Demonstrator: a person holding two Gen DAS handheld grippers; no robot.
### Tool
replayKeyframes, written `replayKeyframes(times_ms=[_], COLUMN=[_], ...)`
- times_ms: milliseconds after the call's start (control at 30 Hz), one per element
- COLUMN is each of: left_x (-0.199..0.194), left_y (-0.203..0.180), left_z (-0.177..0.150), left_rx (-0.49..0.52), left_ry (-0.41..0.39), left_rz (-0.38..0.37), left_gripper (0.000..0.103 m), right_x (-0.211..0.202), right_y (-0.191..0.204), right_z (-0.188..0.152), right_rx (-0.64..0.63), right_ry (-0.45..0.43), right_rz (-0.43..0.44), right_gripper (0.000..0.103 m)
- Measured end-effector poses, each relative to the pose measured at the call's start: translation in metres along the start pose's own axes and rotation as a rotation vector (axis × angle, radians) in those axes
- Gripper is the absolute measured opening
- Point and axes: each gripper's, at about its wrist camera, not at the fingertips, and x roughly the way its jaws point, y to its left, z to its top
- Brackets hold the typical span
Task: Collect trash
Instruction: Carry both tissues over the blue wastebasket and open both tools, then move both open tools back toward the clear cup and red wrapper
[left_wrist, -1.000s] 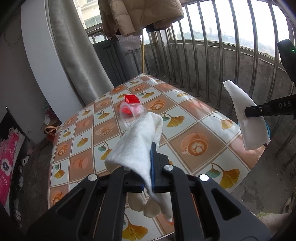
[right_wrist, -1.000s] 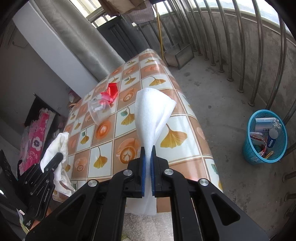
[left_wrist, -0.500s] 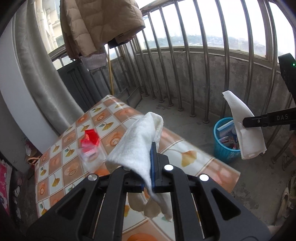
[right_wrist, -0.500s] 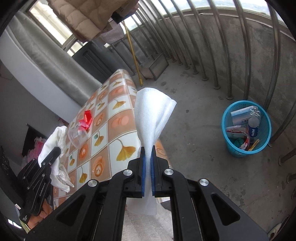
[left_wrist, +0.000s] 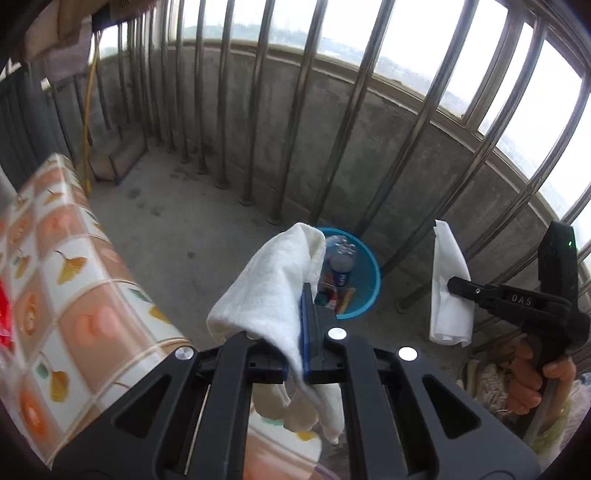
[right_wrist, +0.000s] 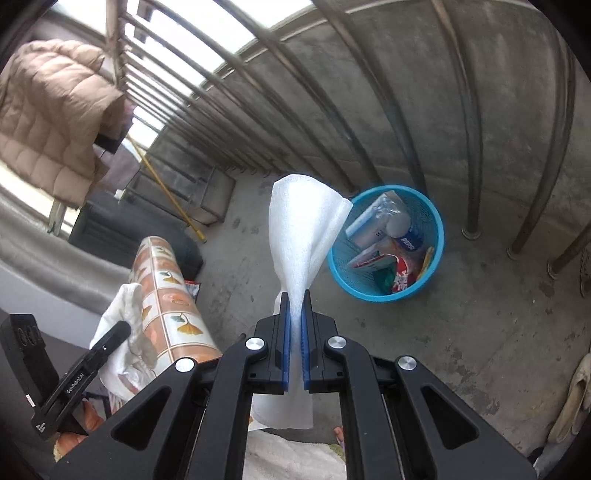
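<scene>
Fluffy white cloth (left_wrist: 269, 291) pinched in left fingers (left_wrist: 309, 321), thin foam sheet (right_wrist: 299, 236) in right fingers (right_wrist: 284, 332), round blue mesh basket (right_wrist: 437, 236)

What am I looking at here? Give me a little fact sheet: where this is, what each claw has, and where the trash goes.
place: balcony with metal railing bars and a concrete floor
left claw: shut on a crumpled white tissue
right claw: shut on a white foam sheet
bin: blue mesh wastebasket on the floor by the bars
bin contents: bottle, wrappers, a carton
table: tiled-pattern tablecloth, beside the left claw
hanging: beige padded jacket
</scene>
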Motion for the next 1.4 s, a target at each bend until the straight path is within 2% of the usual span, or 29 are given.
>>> replayKeyframes(times_ms=[33,133,233,300,400,433,467,500,533,567,600,667,767,900,1033,1133,1233,1400], left_x=[0.020,0.072,0.121,0.151,0.191,0.202,0.215,0.224,0.232,0.235,0.236,0.234,0.221,0.190,0.144,0.096,0.039,-0.044], left_y=[0.000,-0.002,-0.009,-0.015,-0.025,-0.028,-0.029,-0.029,-0.030,-0.030,-0.029,-0.024,-0.010,0.001,0.011,0.016,0.022,0.040], left_z=[0.004,0.012,0.018,0.025,0.044,0.051,0.058,0.063,0.067,0.069,0.070,0.069,0.063,0.061,0.058,0.053,0.042,0.006], left_rx=[-0.032,-0.110,-0.159,-0.197,-0.226,-0.232,-0.246,-0.254,-0.251,-0.240,-0.232,-0.251,-0.275,-0.259,-0.261,-0.207,-0.144,-0.108], left_ry=[0.045,0.157,0.243,0.294,0.327,0.332,0.339,0.345,0.342,0.322,0.303,0.292,0.292,0.230,0.173,0.095,0.001,-0.170], left_rz=[-0.041,-0.102,-0.102,-0.135,-0.148,-0.154,-0.162,-0.167,-0.159,-0.131,-0.104,-0.105,-0.139,-0.107,-0.131,-0.111,-0.055,0.122], left_gripper=[0.004,0.004,0.004,0.004,0.005,0.010,0.027,0.060,0.069,0.070,0.070,0.072,0.073,0.075,0.078,0.082,0.083,0.086], right_x=[0.005,0.028,0.056,0.076,0.103,0.115,0.125,0.142,0.154,0.167,0.181,0.198,0.209,0.207,0.188,0.161,0.135,0.098], right_y=[-0.011,-0.044,-0.072,-0.090,-0.110,-0.118,-0.124,-0.134,-0.143,-0.153,-0.162,-0.170,-0.176,-0.173,-0.165,-0.152,-0.132,-0.087], right_z=[0.003,0.007,0.015,0.023,0.038,0.045,0.052,0.060,0.065,0.066,0.066,0.066,0.058,0.050,0.046,0.040,0.035,0.022], right_rx=[0.029,0.153,0.261,0.325,0.405,0.435,0.460,0.490,0.514,0.546,0.589,0.601,0.614,0.589,0.542,0.476,0.394,0.216], right_ry=[0.014,0.063,0.106,0.127,0.138,0.138,0.139,0.149,0.162,0.173,0.187,0.217,0.233,0.233,0.220,0.195,0.177,0.149], right_rz=[0.005,0.033,0.046,0.042,0.031,0.031,0.032,0.030,0.024,0.015,-0.007,-0.045,-0.052,-0.060,-0.044,-0.036,-0.042,-0.060], right_gripper=[0.005,0.005,0.006,0.006,0.006,0.006,0.008,0.021,0.034,0.057,0.060,0.060,0.062,0.065,0.066,0.068,0.069,0.075])
